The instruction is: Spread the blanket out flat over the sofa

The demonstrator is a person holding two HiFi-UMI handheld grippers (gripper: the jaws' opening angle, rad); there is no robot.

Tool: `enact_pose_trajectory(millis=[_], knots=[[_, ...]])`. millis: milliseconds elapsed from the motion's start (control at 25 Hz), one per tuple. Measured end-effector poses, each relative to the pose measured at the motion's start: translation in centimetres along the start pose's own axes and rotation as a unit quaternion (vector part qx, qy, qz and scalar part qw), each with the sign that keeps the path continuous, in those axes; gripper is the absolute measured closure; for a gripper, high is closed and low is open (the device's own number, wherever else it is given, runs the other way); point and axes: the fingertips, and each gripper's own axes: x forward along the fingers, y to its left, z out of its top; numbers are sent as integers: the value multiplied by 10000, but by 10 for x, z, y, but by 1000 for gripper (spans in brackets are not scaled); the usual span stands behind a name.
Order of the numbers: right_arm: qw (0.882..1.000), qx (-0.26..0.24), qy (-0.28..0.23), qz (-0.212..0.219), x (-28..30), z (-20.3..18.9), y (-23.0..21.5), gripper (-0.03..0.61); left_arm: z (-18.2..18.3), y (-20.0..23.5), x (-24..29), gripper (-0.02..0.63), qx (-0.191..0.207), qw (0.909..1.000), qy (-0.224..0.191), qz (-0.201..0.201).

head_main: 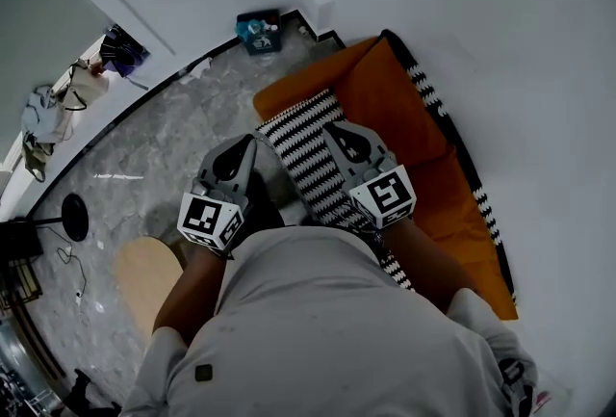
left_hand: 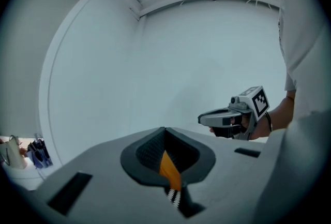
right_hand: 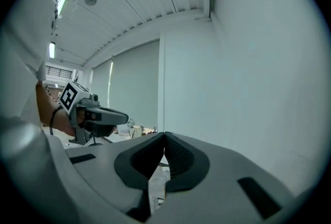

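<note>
Both grippers are level in front of us, and both are clenched on the blanket point(head_main: 385, 92). In the left gripper point(left_hand: 165, 153) view, a fold of orange cloth is pinched between the pads point(left_hand: 147, 153), and its black-and-white striped edge hangs just beneath the fingertips. In the right gripper point(right_hand: 164, 155) view, the jaws are pressed together on a pale strip of the same cloth, which drops away just below them. From the head view, the striped edge runs down between the two sets of fingers. The orange body lies beyond the right fingertips and stretches away past them. We cannot pick out the sofa under it.

So how do we do this well? We judge this to be the lift-and-open step. The two grips sit close together, so we'd move the hands apart until the cloth between the fingers goes taut. Both should stay at one height so the edge hangs straight. Then we'd carry it out beyond the fingertips, lower it evenly, and let go only once the cloth rests down. The pinches look shallow, right at the edge, so a snatch could pull it free. Slow and steady it is.

As for writing, the cubes point(head_main: 385, 194) carry only black-and-white square markers, no words. A teal box point(head_main: 258, 30) far beyond the left fingertips has a label too small to read. Nothing else here is legible.
</note>
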Motion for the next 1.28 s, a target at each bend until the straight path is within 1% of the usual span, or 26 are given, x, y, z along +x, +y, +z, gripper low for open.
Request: enact_pose_trajectory(millis=[120,360,480,680,840,1000,1280], knots=[[10000,-40,6,53,-16,-1,2,552,4,-14,-12,604,35,10000,-17,21],[9999,-104,86,-38,-29,-3,16,551,16,-14,-38,604,-26,10000,-94,2],[9998,-68,108,-161,-39,-4,26,552,14,-19,-49,604,-7,9999,-104,-86],[9993,-49,99,-367,-52,2,55,551,13,-24,-79,604,49,9994,-135,-307],[9989,-66,99,-456,-61,5,89,552,12,-27,-111,604,149,9987,-184,-443],[9984,-92,78,-549,-69,8,124,552,13,-27,-150,604,158,9983,-286,-485],[9979,-69,-67,-636,-71,23,214,552,6,-14,-240,604,149,9980,-307,-531]])
